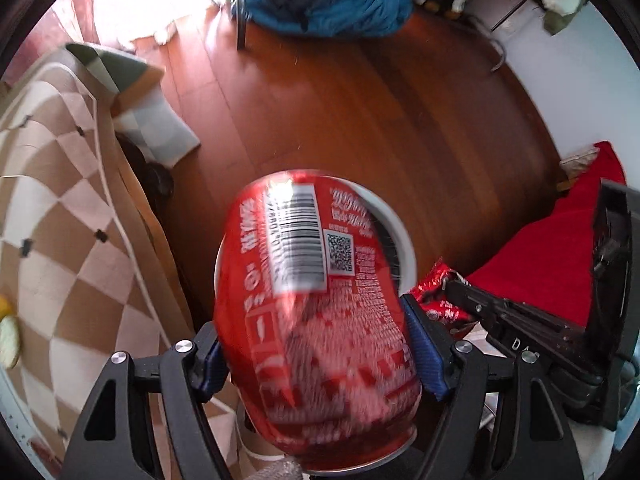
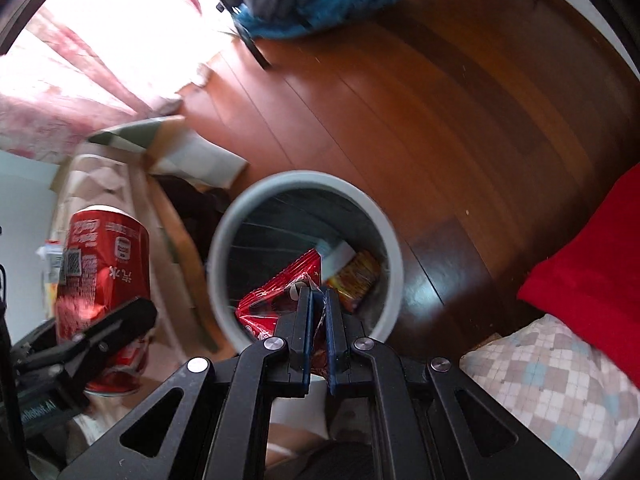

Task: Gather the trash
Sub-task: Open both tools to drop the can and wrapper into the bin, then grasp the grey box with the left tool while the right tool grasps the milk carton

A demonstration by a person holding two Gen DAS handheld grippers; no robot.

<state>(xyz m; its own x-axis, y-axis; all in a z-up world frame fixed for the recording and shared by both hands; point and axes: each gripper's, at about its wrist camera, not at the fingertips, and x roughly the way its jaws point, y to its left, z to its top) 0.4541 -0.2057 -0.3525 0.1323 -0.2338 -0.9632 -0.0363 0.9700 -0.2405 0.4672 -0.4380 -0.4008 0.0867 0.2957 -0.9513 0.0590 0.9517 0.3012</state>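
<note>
Currently catalogued, two items of trash over one round grey-rimmed waste bin (image 2: pixel 394 264) standing on the reddish-brown plank floor (image 2: pixel 440 112).

Item 1: red aluminium drinks can (image 1: pixel 316 312), barcode side up. It sits between the blue pads of the left gripper (image 1: pixel 316 354), jaws set wide to the can's girth; whether the pads press on it or have slackened cannot be told. The can hangs above the bin's near-left rim. Judged light, thin-walled, easily dented and smooth enough to slip; best taken across the middle of its body, as here.

Item 2: crinkled red foil snack wrapper (image 2: pixel 276 300), pinched at one edge by the right gripper (image 2: pixel 319 304), jaws all but closed on it. It hangs inside the bin's mouth. Judged near weightless, limp and noisy, likely to cling to the pads.

Already in the bin: an orange-yellow printed packet (image 2: pixel 356 280) and a white scrap (image 2: pixel 338 258).

Surroundings: brown-and-cream checked bedcover (image 1: pixel 60 208) along the left, red cloth (image 2: pixel 592 280) at right, blue heap of clothing (image 2: pixel 320 4) at the floor's far edge. Nothing stands over the bin except the two grippers themselves, which crowd each other.
</note>
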